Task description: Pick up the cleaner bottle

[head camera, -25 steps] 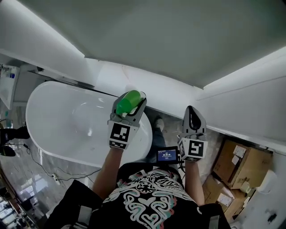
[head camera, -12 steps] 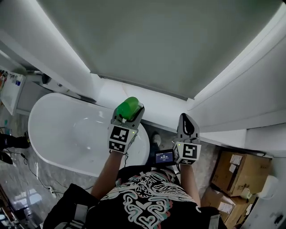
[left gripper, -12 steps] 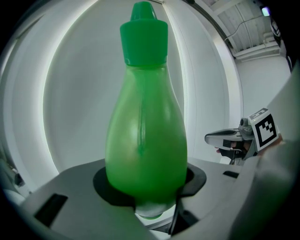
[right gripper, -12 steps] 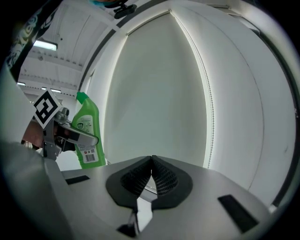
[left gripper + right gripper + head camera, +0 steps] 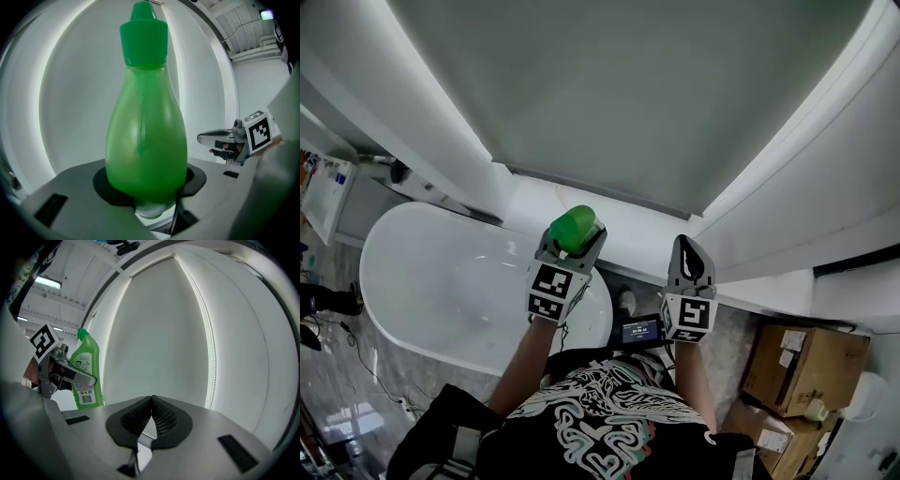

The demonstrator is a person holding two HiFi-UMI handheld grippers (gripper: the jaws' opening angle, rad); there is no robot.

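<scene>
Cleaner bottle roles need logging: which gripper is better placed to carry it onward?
Left. The left gripper grips the cleaner bottle upright; the right gripper is shut, empty, off to its side.

Base of the cleaner bottle (image 5: 145, 140) behind the left gripper (image 5: 149, 187); print on its label (image 5: 84, 391) probably too small.

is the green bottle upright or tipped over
Upright: the bottle stands with its cap on top, and the left gripper is closed around its base.
</scene>
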